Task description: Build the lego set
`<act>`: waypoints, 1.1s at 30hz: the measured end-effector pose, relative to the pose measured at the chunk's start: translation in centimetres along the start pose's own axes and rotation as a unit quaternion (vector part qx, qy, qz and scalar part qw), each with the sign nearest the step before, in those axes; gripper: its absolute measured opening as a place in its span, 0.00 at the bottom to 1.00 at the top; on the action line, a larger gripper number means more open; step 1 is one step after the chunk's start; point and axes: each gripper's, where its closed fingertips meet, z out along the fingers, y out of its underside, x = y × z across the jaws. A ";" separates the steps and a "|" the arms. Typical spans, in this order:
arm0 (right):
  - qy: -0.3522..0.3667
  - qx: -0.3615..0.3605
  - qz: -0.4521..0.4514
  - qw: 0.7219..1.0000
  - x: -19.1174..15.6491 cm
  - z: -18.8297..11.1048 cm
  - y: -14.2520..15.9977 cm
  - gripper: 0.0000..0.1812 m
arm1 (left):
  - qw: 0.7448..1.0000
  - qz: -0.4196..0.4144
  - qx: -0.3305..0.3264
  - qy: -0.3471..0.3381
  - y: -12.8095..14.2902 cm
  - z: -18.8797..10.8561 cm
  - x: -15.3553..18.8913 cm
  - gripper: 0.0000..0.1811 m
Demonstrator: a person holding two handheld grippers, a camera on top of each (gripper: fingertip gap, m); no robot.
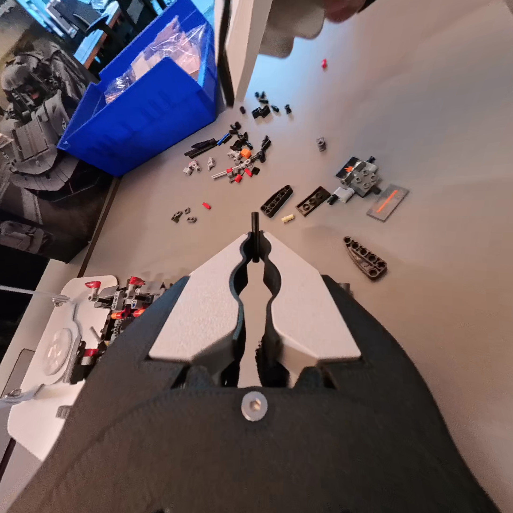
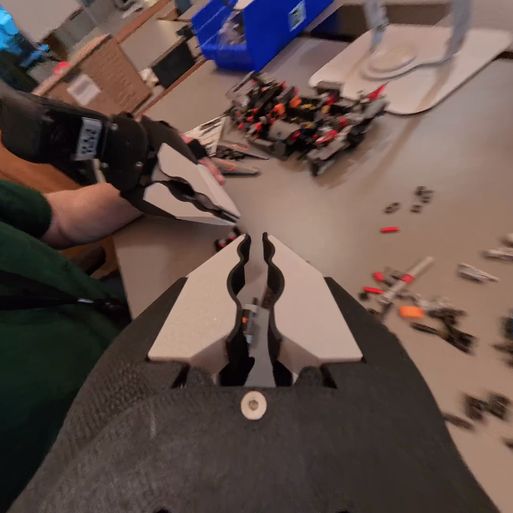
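Left gripper (image 1: 254, 236), seen from its own wrist cam: fingertips clamped together on 1 black axle (image 1: 254, 230). Axle's long axis runs along the fingers, pointing fwd and away from the cam; far end sticks out past the tips, near end sits in the gap behind them. Axle is held above the grey table (image 1: 416, 138), clear of the loose parts.

Right gripper (image 2: 254, 238), own wrist cam: tips apart w/ a narrow gap, nothing between them. A small grey/orange piece shows through the gap farther back; whether it lies on the table below or in the fingers cannot be told (blur). Left gripper appears here too, just beyond and left of the right tips, its tips close to them but not touching.

Parts on table, left view: 2 black curved panels w/ holes, nearer one (image 1: 365, 262) and farther one (image 1: 276, 201); 1 black plate (image 1: 313, 200); 1 tan pin (image 1: 288, 218) between those last two; 1 grey sub-assembly (image 1: 358, 180) beside 1 flat grey tile w/ orange stripe (image 1: 388, 202); scattered heap of small black, grey, red pieces (image 1: 238, 163), too many to count.

Partly built model (image 2: 302, 125) sits against 1 white stand base (image 2: 416, 72). 1 blue bin (image 1: 144, 116) holds clear bags.
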 end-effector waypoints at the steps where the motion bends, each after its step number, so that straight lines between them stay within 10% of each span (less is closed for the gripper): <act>1: 0.030 0.004 -0.012 0.999 1.1 -0.9 0.0 0.04 | 1.000 -0.003 -0.002 -0.006 0.1 0.0 -0.3 0.01; 11: 0.161 -0.030 -0.077 0.983 5.9 -4.6 1.1 0.06 | 0.999 -0.042 0.005 -0.024 0.6 -0.2 -1.6 0.01; 33: 0.217 -0.066 -0.087 0.970 8.8 -7.0 2.3 0.06 | 0.998 -0.052 0.004 -0.022 1.1 0.0 -1.8 0.01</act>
